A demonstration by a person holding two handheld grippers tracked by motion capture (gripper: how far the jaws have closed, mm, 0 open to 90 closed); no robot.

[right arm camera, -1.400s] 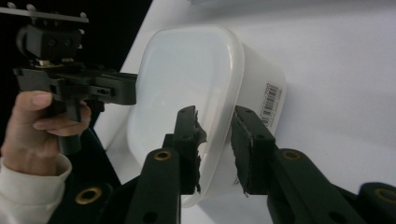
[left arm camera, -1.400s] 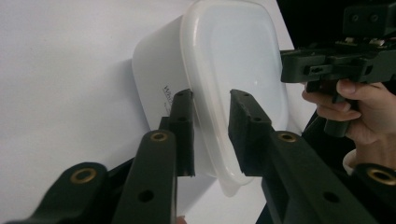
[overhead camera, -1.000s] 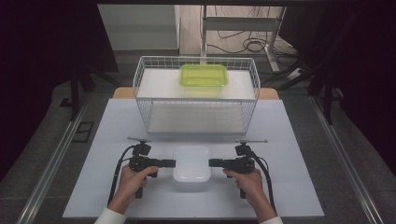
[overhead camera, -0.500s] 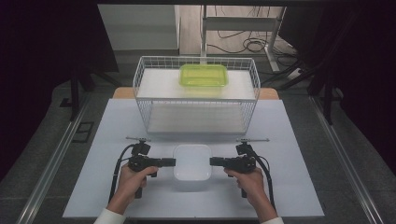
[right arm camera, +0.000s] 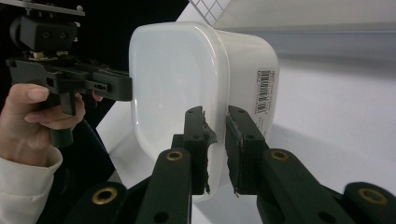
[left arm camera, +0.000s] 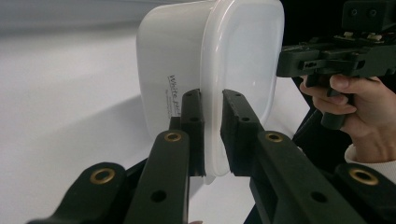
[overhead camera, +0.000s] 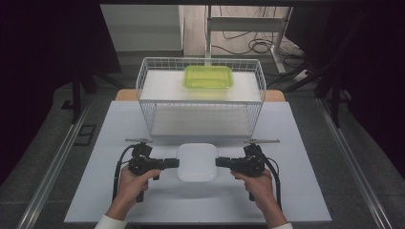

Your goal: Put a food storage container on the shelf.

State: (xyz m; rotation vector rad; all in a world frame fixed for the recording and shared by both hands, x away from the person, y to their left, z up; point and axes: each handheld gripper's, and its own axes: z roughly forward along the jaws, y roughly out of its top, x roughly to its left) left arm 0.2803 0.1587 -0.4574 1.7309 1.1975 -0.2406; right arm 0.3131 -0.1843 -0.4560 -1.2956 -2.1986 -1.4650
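Box (overhead camera: 197, 162): white, lidded, at the near middle of the table (overhead camera: 95, 143), gripped at both ends.
Left gripper (overhead camera: 171, 163): at the box's 9 o'clock, jaws clamped on its lid rim.
Right gripper (overhead camera: 222, 162): at the box's 3 o'clock, jaws pinching the rim there.
Basket (overhead camera: 200, 98): white wire, at 12 o'clock beyond the box, apart from it.
Tub (overhead camera: 208, 77): green, on the basket's upper shelf, farthest back.

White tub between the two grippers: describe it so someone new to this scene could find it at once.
On the white table, in front of the wire basket, sits a white tub with rounded corners. The left gripper and right gripper each clamp one edge of it. It is milky white, while the green tub on the basket is lime-coloured.
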